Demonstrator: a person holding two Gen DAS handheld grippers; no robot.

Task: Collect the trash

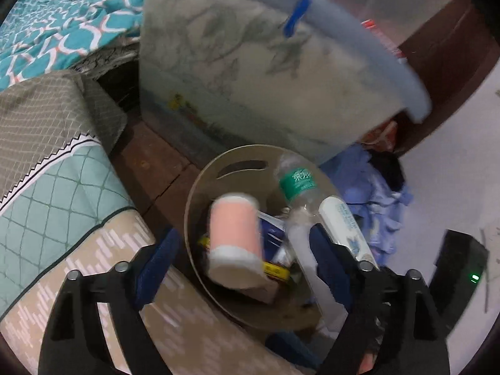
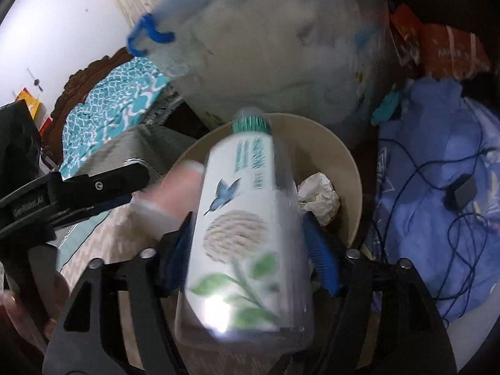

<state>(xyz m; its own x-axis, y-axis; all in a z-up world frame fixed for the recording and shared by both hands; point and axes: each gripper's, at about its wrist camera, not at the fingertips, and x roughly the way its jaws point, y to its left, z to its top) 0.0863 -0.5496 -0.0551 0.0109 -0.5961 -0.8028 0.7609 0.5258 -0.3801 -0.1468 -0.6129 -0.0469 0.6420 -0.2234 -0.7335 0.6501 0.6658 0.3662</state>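
Hovering above the beige trash bin (image 1: 200, 187), both grippers carry trash at the point of release. In the left wrist view, the left gripper (image 1: 242, 254) has its blue-padded fingers (image 1: 162, 250) spread wide, and the pink cup (image 1: 234, 234) sits blurred between them, touching neither pad that I can make out — it looks loose and dropping toward the bin's mouth. Its long axis runs roughly up the frame, base toward the camera, directly over the litter already inside: a clear water bottle (image 1: 293, 187) with a green label and a yellow wrapper (image 1: 275, 270).

In the right wrist view, the right gripper (image 2: 247, 250) has the white lotion bottle (image 2: 247, 234) between its fingers. The fingers stand wide; the left pad seems to touch the bottle's side while the right pad shows a sliver of gap, so I judge the hold to be letting go rather than firm. The bottle's long axis points away along the fingers, green cap (image 2: 251, 122) leading, aimed at the bin's far rim at upper centre of the frame, with a crumpled tissue (image 2: 318, 197) lying in the bin at centre right.

What matters next is that the bottle's cap end is already over the opening — its base is not, so it should tip forward, cap first.
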